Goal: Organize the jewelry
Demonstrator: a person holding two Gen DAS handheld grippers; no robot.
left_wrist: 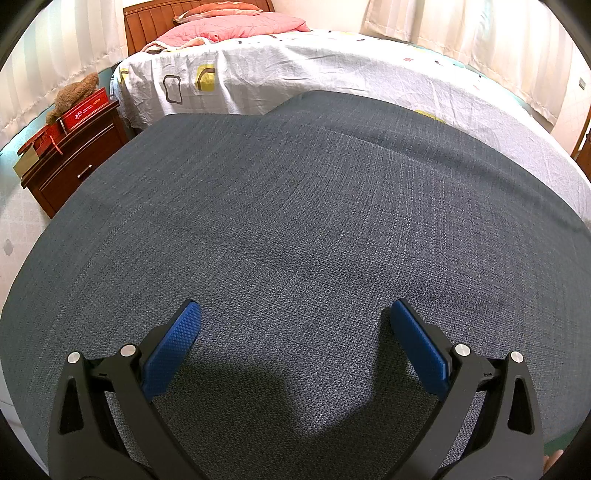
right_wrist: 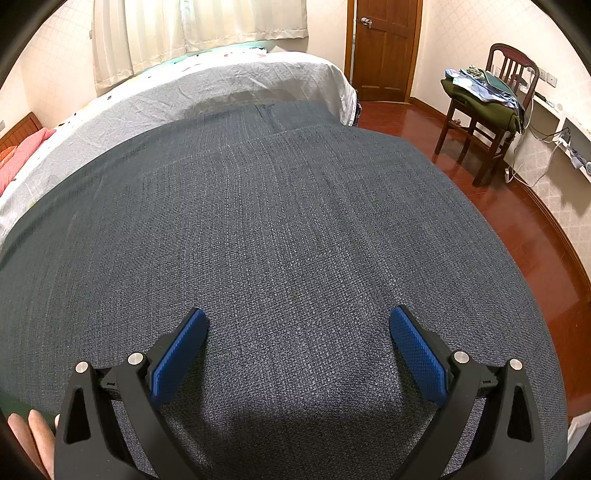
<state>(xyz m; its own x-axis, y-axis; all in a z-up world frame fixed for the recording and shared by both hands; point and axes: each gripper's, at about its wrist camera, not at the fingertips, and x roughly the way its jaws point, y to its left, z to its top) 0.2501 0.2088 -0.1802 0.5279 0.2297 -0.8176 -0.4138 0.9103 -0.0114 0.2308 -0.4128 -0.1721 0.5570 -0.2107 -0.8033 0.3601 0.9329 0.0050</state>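
**Both grippers spread wide over a bare grey cloth, no jewelry in sight**

No jewelry shows in either wrist view, so I cannot tell where it lies. What fills both pictures is a dark blue-grey woven cloth point(left_wrist: 295, 221) stretched flat over a surface, with nothing resting on the part I can see.

The left gripper point(left_wrist: 295, 317), black-framed with blue textured pads point(left_wrist: 171, 354), hangs just above that cloth with its jaws spread wide and nothing between them. Its shadow falls on the weave directly beneath. The right gripper point(right_wrist: 297, 325) is the same build and stands the same way: blue pads point(right_wrist: 179, 356) far apart, empty, low over the cloth. At the bottom left corner of the right wrist view a person's fingers point(right_wrist: 33, 435) show beside the gripper's black frame.

Beyond the far edge of the cloth runs a bed under a wrinkled white sheet with small coloured shapes printed on it point(left_wrist: 332, 74). At its head lie pink pillows point(left_wrist: 236, 26) against a reddish wooden headboard point(left_wrist: 147, 26). Beside the bed, seen from the left wrist, stands a dark wooden nightstand point(left_wrist: 74, 155) carrying red boxes point(left_wrist: 85, 109) and a brown plush toy point(left_wrist: 75, 92). Cream curtains point(right_wrist: 199, 26) hang behind the bed.

From the right wrist I see a polished red-brown wooden floor point(right_wrist: 517, 240), a closed wooden door point(right_wrist: 384, 48) with a metal knob, and a dark wooden chair point(right_wrist: 484, 122) piled with folded clothes, a green one lowest. White cables trail down the wall just past the chair.
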